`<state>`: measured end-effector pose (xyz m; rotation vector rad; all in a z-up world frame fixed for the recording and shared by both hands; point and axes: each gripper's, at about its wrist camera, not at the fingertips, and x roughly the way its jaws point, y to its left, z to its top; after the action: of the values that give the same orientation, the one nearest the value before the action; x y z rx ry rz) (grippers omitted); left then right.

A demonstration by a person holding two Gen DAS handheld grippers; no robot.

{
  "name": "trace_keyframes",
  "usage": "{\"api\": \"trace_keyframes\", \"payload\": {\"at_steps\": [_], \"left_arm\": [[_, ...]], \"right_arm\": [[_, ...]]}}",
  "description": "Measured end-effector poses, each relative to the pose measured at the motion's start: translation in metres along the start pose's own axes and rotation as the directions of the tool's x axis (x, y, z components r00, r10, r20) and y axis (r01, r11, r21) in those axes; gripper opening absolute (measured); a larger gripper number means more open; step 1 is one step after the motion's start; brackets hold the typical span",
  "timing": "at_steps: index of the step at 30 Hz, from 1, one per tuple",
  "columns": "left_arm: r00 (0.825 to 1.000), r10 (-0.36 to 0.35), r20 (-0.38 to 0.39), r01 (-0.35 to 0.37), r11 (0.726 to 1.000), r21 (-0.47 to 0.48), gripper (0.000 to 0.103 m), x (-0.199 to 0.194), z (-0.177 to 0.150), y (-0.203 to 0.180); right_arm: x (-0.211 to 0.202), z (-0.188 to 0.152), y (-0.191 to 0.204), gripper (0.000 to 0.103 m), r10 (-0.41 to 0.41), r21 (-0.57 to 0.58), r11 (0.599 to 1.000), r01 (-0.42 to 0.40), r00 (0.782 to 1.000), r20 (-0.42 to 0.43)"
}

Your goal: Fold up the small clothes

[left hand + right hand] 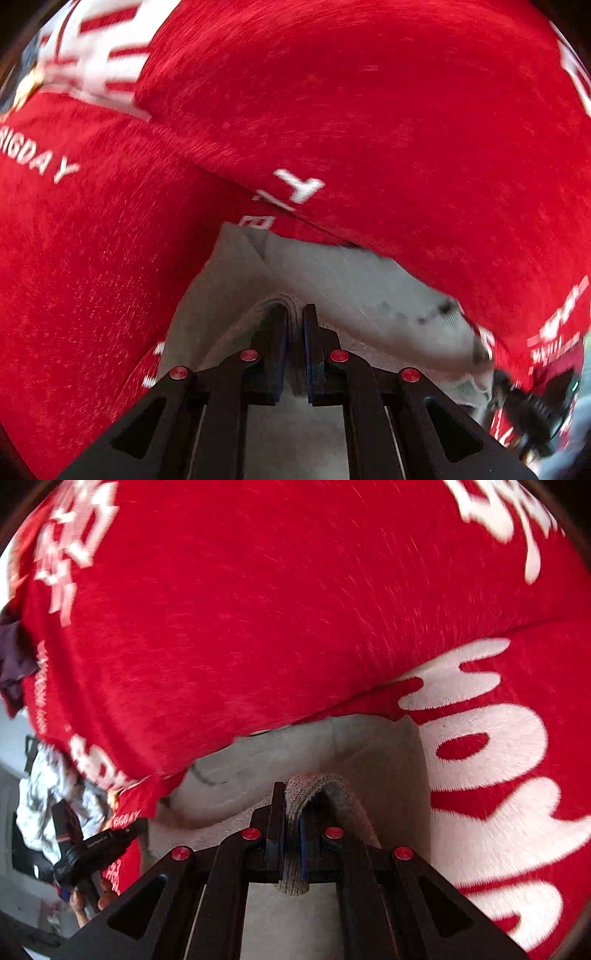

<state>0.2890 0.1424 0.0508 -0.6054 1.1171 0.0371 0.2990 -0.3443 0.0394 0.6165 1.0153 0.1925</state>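
Observation:
A pale grey-white garment (pixel 332 280) lies on a red cloth with white lettering (pixel 332 110). My left gripper (pixel 294 314) is shut on a ribbed hem of this garment, pinched between the black fingers (pixel 275 332). In the right wrist view the same pale garment (pixel 332 746) spreads ahead on the red cloth (pixel 240 627). My right gripper (pixel 291 805) is shut on a grey ribbed knit edge (pixel 314 786) that folds over the fingers. Both views are blurred by motion.
The other gripper (pixel 85 845) and a hand show at the lower left of the right wrist view, next to a crumpled white and grey cloth (pixel 48 794). A dark purple cloth (pixel 14 661) lies at the left edge. The right gripper also shows at the left wrist view's lower right (pixel 532 410).

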Motion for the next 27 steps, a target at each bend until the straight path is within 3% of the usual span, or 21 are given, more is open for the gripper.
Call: {"api": "trace_keyframes", "payload": {"at_steps": [5,7,9,11,14,16,19,22,23,27], "left_arm": [[0.998,-0.01,-0.065,0.007,0.999,-0.042,0.008,0.013,0.004,0.01],[0.999,-0.032,-0.041,0.03,0.999,-0.045,0.008,0.002,0.005,0.014],[0.996,-0.075,-0.04,0.071,0.994,-0.077,0.008,-0.004,0.008,0.019],[0.992,-0.109,-0.065,0.102,0.99,-0.099,0.008,-0.008,0.015,0.019],[0.993,-0.089,-0.073,0.085,0.995,-0.053,0.008,-0.021,0.02,0.015],[0.998,-0.053,-0.047,0.053,0.998,0.013,0.008,-0.032,0.017,0.013],[0.998,0.016,-0.053,-0.011,0.994,0.106,0.008,-0.029,0.011,0.008],[0.991,0.08,-0.105,-0.06,0.982,0.181,0.008,-0.011,0.005,0.008],[0.988,0.097,-0.122,-0.071,0.977,0.199,0.008,-0.005,0.005,0.008],[0.982,0.14,-0.124,-0.102,0.957,0.272,0.008,0.011,0.002,0.005]], "right_arm": [[0.021,0.001,-0.023,0.011,0.013,0.082,0.997,-0.007,0.997,-0.071],[0.008,0.0,-0.022,0.026,0.002,0.055,0.999,0.0,0.999,-0.041],[-0.013,0.001,-0.02,0.065,-0.021,0.03,0.999,0.02,0.999,0.038],[-0.036,0.002,-0.022,0.074,-0.046,0.029,0.999,0.043,0.991,0.128],[-0.051,0.003,-0.017,0.074,-0.046,-0.028,0.998,0.05,0.991,0.126],[-0.05,0.003,-0.005,0.074,-0.106,-0.134,0.984,0.12,0.988,0.109],[-0.039,0.001,0.012,0.074,-0.185,-0.298,0.932,0.207,0.978,0.099],[-0.02,0.001,0.015,0.074,-0.191,-0.361,0.913,0.187,0.981,0.027],[-0.013,-0.001,0.016,0.072,-0.203,-0.375,0.908,0.189,0.979,0.002],[0.018,-0.008,0.012,0.045,-0.276,-0.415,0.884,0.215,0.957,-0.092]]}}
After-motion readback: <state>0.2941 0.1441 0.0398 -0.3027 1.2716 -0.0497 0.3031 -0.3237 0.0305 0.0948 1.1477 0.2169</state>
